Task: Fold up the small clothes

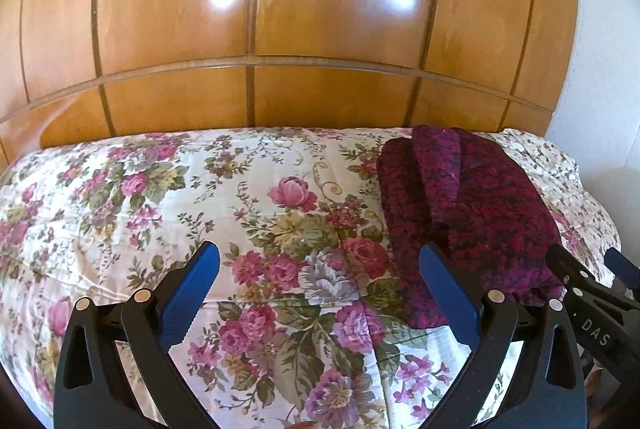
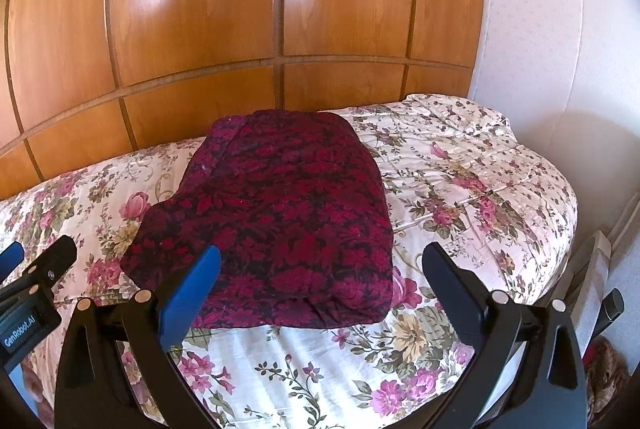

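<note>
Crimson-and-black floral knit garment (image 2: 276, 221), folded into a thick rectangle, lies on the bed at the centre of the right wrist view.

It rests on a cream quilted bedspread printed with pink roses (image 1: 200, 197); in the left wrist view it sits at the right. Both tools hover just short of its near edge, spread wide and grasping nothing: the left gripper (image 1: 320, 285) over bare quilt beside the bundle, the right gripper (image 2: 322, 281) framing its near edge. Behind the bed stands a glossy honey-coloured wooden panelled wardrobe (image 2: 200, 9), with a white wall (image 2: 540, 29) at upper right.
</note>
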The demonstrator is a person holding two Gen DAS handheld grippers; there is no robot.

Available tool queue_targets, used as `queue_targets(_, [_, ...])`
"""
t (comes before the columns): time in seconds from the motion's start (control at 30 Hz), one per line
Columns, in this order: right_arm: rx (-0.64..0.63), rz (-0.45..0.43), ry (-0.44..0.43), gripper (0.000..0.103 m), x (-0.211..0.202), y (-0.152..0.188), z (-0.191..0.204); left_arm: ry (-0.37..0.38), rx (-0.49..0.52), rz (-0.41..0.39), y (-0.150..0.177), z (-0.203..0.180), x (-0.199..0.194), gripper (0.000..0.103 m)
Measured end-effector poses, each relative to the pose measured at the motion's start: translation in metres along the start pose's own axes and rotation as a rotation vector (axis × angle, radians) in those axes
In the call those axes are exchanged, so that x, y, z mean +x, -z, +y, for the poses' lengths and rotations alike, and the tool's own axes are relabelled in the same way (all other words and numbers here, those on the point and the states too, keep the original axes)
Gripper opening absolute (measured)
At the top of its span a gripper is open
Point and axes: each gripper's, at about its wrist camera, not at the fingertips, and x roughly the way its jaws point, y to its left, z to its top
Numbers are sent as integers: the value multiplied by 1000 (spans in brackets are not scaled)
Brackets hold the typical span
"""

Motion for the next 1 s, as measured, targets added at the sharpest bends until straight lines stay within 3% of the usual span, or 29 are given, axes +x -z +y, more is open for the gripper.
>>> queue_targets(1.0, [-11,3,-6,101,3,1,1,-3,21,4,5,-7,-1,99])
